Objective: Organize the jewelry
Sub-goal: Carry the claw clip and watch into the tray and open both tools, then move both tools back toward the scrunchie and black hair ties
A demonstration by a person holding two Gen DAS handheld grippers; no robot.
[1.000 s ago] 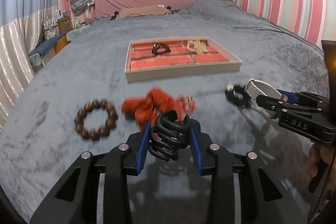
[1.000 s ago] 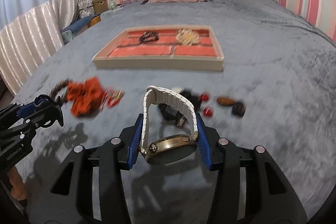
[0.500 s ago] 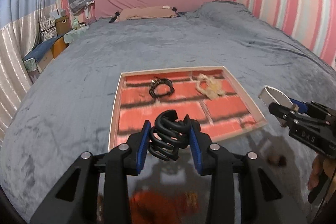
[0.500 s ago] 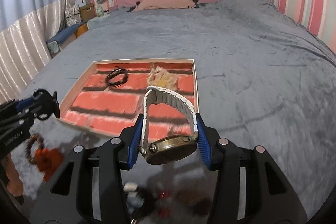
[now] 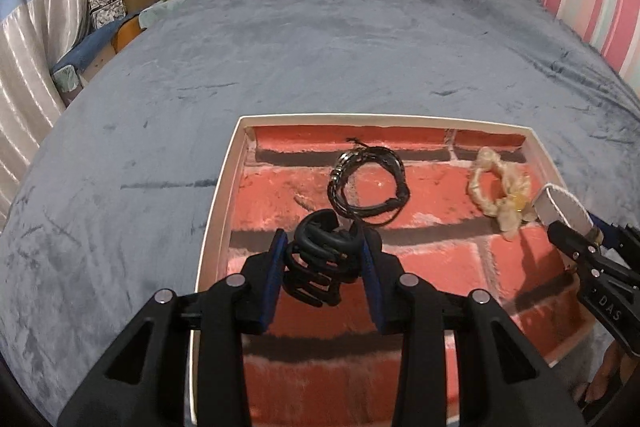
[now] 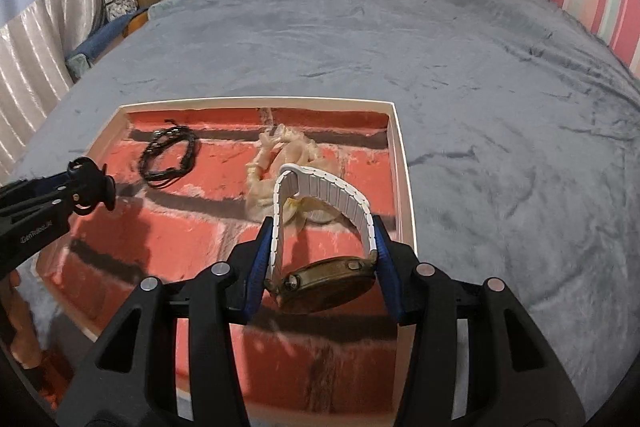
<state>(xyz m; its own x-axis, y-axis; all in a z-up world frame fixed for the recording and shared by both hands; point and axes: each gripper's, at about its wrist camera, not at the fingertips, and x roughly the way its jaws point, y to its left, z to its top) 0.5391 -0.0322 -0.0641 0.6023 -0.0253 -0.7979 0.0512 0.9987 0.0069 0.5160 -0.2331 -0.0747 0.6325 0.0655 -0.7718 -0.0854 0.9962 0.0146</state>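
Above the tray (image 5: 216, 195) — left tool (image 5: 322, 259) gripping hair claw (image 5: 320, 267), right tool (image 6: 324, 259) gripping watch (image 6: 328, 283).

The left claw (image 5: 323, 261) had matt black plastic arms, blue rubbery pads and small bright metal rivets; it pinched a glossy black plastic hair clip (image 5: 320, 259). The right claw (image 6: 324, 259), of the same matt plastic, clamped a watch (image 6: 326, 283) with a dull, tarnished brass-looking case and a smooth white ribbed strap. Beneath both claws lay a tray (image 5: 218, 195) with a plain cream rim and a fuzzy brick-printed lining. Ahead of the left claw sat a black corded bracelet (image 5: 368, 187) and a pale fabric scrunchie (image 5: 500, 191). The bed (image 6: 500, 87) wore soft grey plush.
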